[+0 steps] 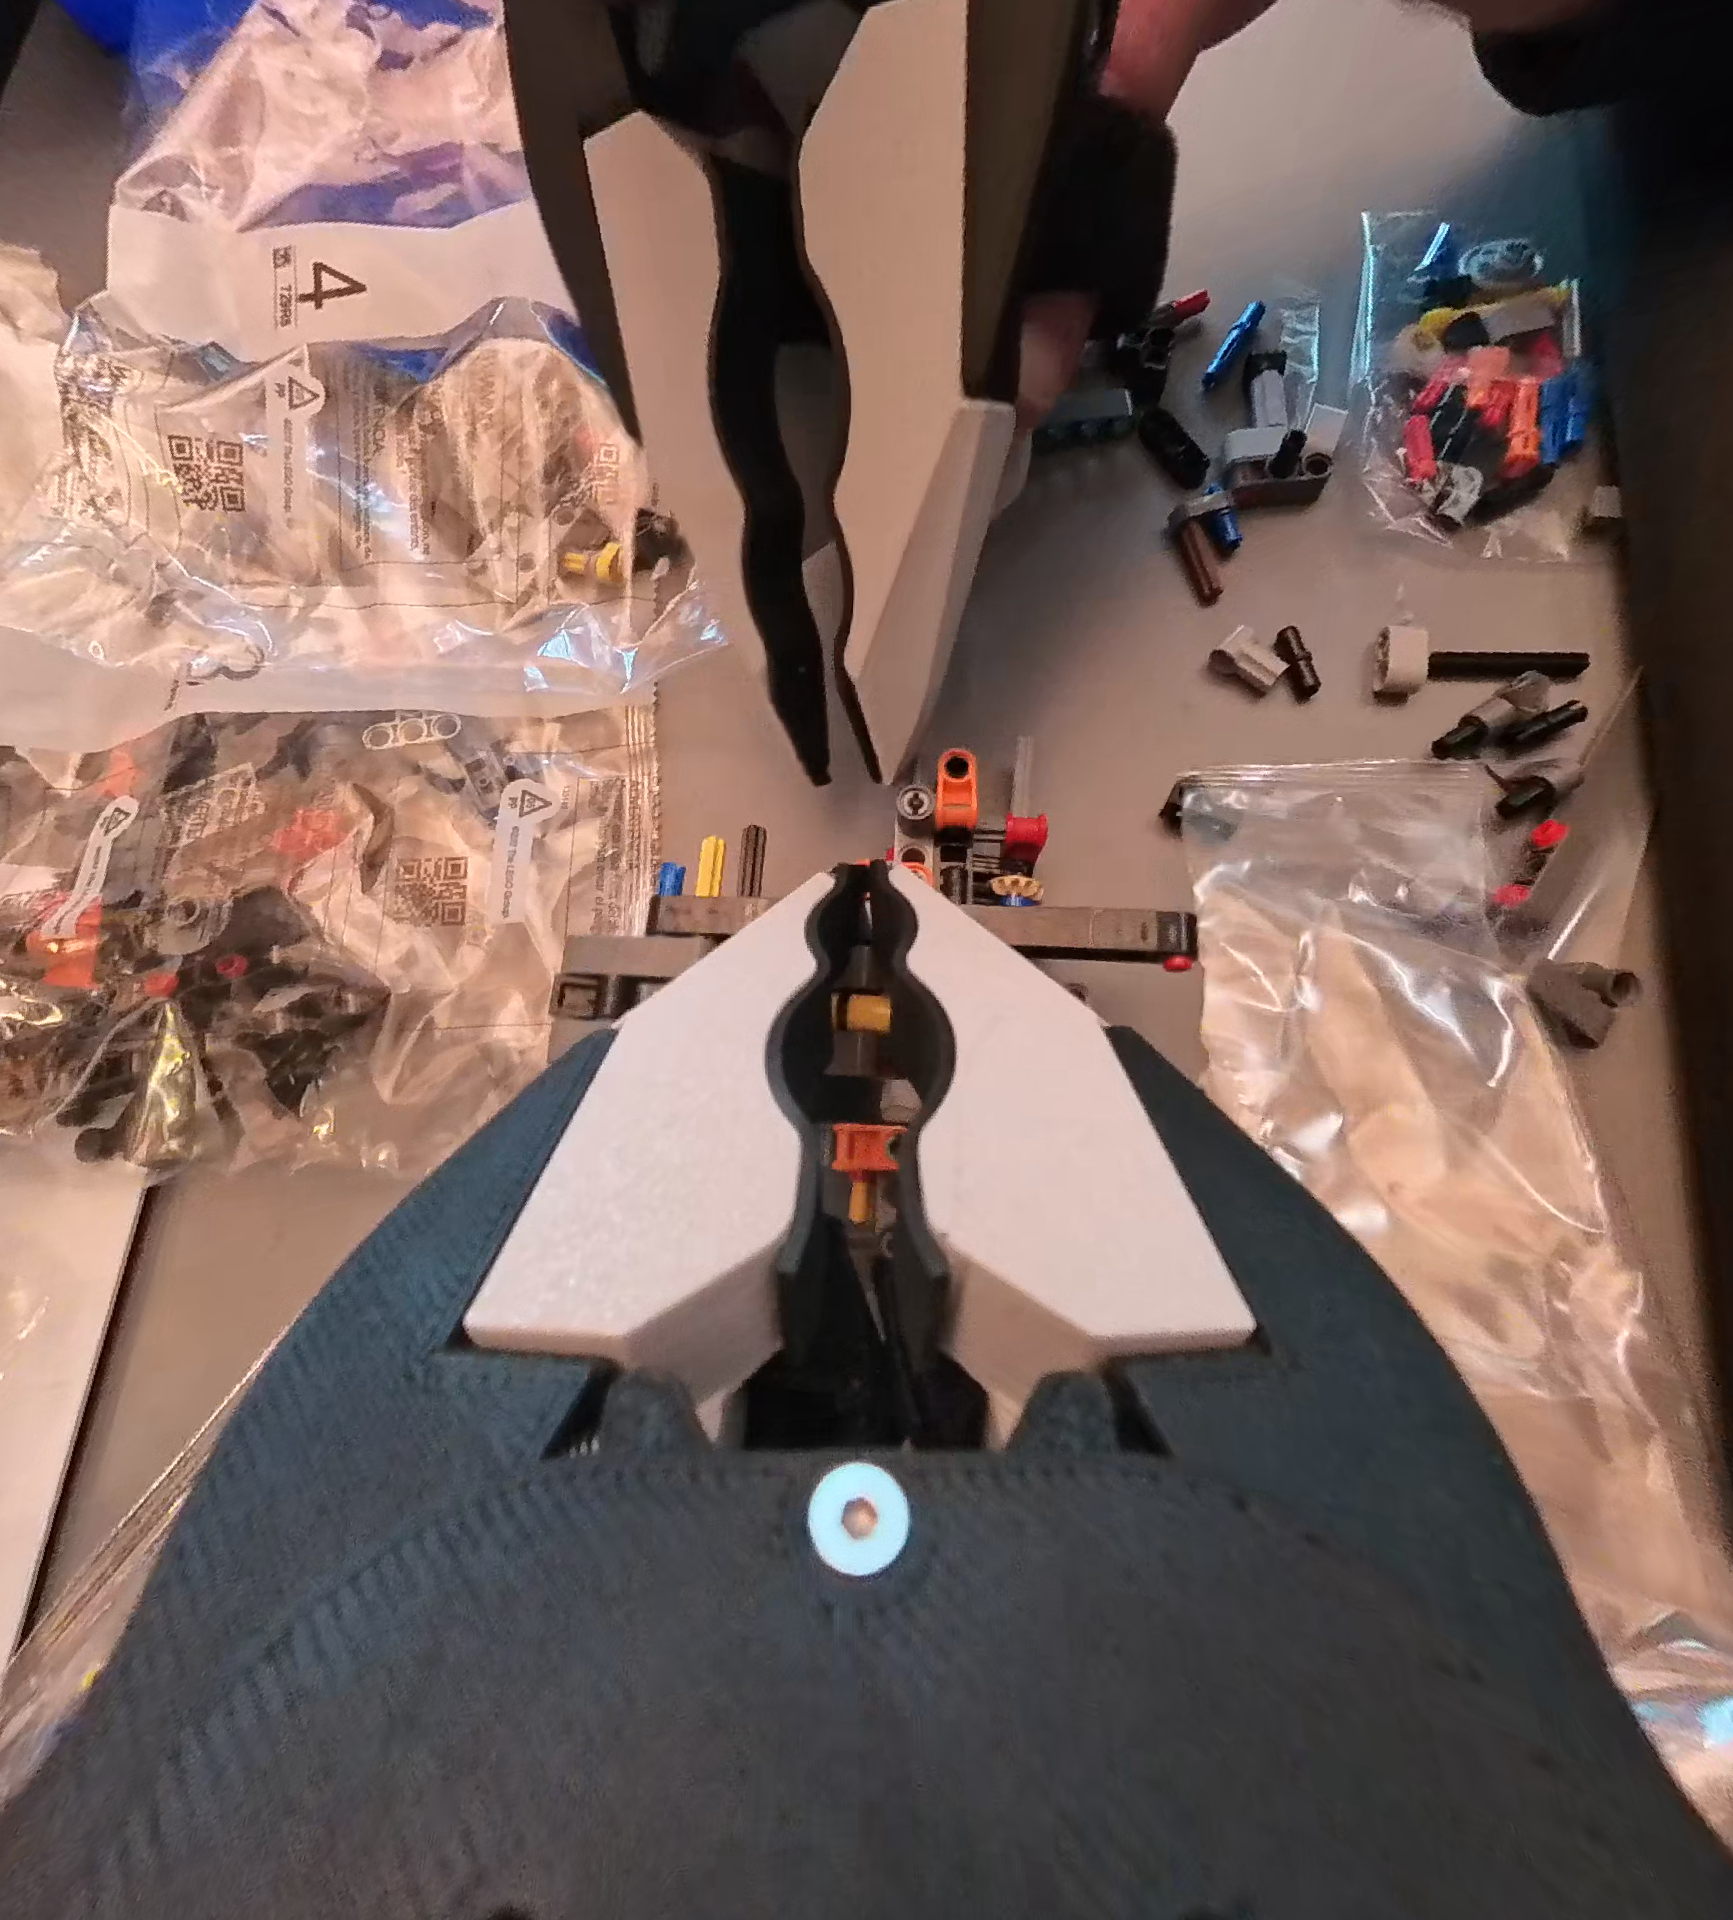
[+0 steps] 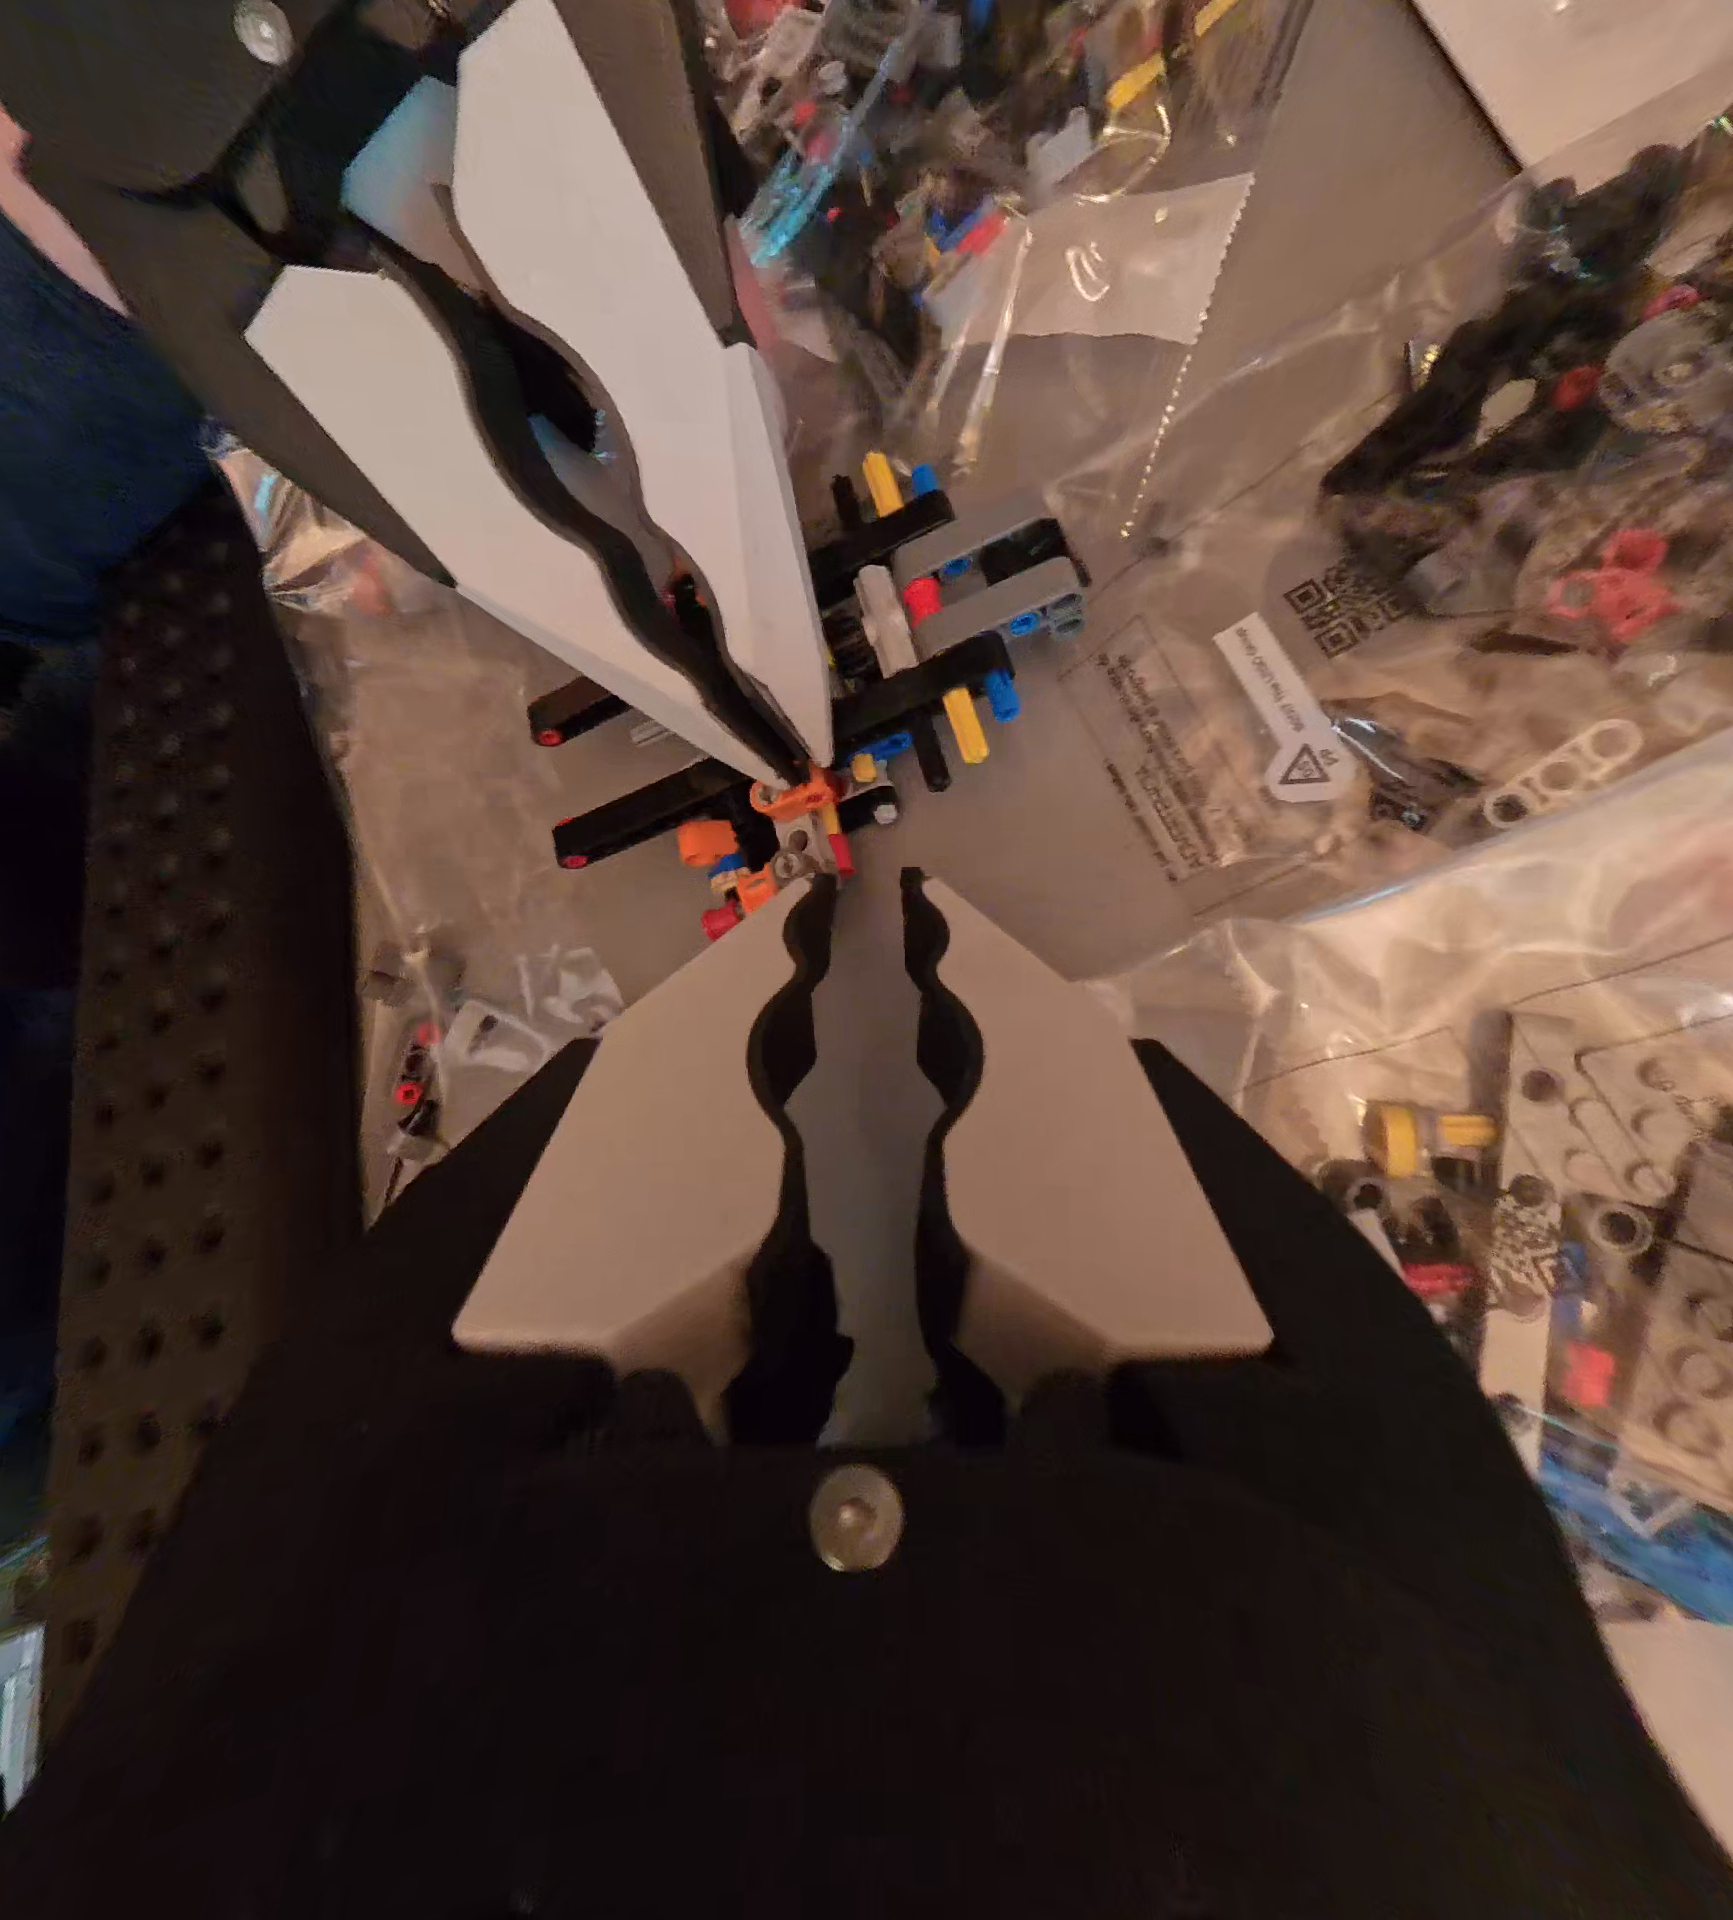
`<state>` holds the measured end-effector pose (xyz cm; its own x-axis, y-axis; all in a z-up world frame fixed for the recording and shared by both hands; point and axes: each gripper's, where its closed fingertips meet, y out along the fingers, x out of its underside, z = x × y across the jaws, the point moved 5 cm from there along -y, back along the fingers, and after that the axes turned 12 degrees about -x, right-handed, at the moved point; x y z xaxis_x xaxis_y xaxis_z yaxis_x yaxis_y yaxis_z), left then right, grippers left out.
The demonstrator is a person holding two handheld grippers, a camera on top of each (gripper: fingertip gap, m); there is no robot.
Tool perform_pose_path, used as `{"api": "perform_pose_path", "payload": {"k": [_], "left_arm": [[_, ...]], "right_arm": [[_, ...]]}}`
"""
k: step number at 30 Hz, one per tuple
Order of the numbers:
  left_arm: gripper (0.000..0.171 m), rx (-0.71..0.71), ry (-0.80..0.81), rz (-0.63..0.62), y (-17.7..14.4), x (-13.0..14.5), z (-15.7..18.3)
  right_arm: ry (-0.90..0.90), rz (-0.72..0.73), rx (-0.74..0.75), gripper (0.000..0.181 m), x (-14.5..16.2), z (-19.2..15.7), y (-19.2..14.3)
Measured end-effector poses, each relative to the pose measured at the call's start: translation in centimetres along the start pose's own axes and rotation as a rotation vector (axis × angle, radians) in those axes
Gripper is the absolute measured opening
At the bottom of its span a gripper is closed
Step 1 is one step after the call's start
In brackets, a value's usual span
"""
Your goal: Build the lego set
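Note:
A partly built lego assembly (image 1: 1101, 925) of black and grey beams with yellow, blue and red pins lies on the grey table; it also shows in the right wrist view (image 2: 987, 566). My left gripper (image 1: 857, 873) is shut, its tips pinching an orange connector (image 2: 802, 798) at the near end of the assembly. It enters the right wrist view (image 2: 805, 774) from the upper left. My right gripper (image 2: 867, 881) is open by a narrow gap and empty, with its tips just short of the assembly. In the left wrist view it (image 1: 848, 779) comes down from the top, tip to tip with the left one.
Sealed bags of parts (image 1: 301, 416) (image 1: 218, 935) crowd the left. A clear bag (image 1: 1361, 987) lies to the right, with loose pins and connectors (image 1: 1246, 416) and a small bag of coloured pins (image 1: 1485, 395) beyond. More part bags (image 2: 1568, 520) (image 2: 1620, 1195) lie around the assembly. My left and right fingertips are right by each other.

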<state>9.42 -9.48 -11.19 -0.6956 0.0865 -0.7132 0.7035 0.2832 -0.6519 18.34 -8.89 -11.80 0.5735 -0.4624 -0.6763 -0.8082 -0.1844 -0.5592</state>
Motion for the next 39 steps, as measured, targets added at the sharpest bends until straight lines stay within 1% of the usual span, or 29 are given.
{"api": "perform_pose_path", "payload": {"k": [2, 4, 6, 7, 10, 14, 17, 22, 25, 29, 34, 39], "left_arm": [[0.002, -0.012, 0.002, -0.004, 0.0, 0.0, -0.1], [0.003, -0.013, 0.005, -0.005, -0.1, 0.1, -0.1], [0.003, -0.015, 0.002, -0.004, -0.1, 0.1, -0.1], [0.003, -0.017, 0.003, -0.004, 0.0, 0.1, 0.0], [0.002, -0.018, 0.007, -0.004, 0.0, 0.0, 0.0], [0.002, -0.025, 0.010, 0.000, 0.0, 0.1, 0.0], [0.002, -0.022, 0.026, 0.005, -0.1, 0.0, 0.1], [0.001, -0.039, 0.063, 0.005, 0.0, -0.1, 0.3], [0.000, -0.044, 0.068, 0.006, 0.1, -0.2, 0.4], [0.000, -0.044, 0.073, 0.005, 0.1, -0.2, 0.5], [0.000, -0.042, 0.075, 0.004, 0.1, -0.2, 0.5], [0.002, -0.050, 0.083, 0.001, 0.1, -0.3, 0.6]], "right_arm": [[-0.011, 0.015, -0.059, 0.017, 0.0, -0.8, -0.2], [-0.010, 0.015, -0.050, 0.019, 0.1, -0.7, -0.3], [0.007, 0.011, -0.071, 0.025, 0.1, -0.9, 0.2], [0.005, -0.006, -0.057, 0.026, 0.2, -0.8, 0.5], [0.000, -0.042, -0.050, 0.018, 0.3, -0.7, 1.6], [0.025, -0.007, -0.082, 0.018, 0.3, -0.5, 1.6], [0.045, 0.001, -0.122, 0.019, 0.5, -0.7, 1.5], [0.082, 0.010, -0.147, 0.019, 0.7, -0.7, 1.3], [0.067, -0.002, -0.131, 0.018, 0.7, -0.7, 1.2], [0.004, -0.029, -0.103, 0.018, 0.7, -0.9, 1.3], [0.029, -0.023, -0.135, 0.018, 0.8, -0.9, 1.4], [0.023, -0.025, -0.133, 0.019, 0.8, -0.9, 1.4]]}}
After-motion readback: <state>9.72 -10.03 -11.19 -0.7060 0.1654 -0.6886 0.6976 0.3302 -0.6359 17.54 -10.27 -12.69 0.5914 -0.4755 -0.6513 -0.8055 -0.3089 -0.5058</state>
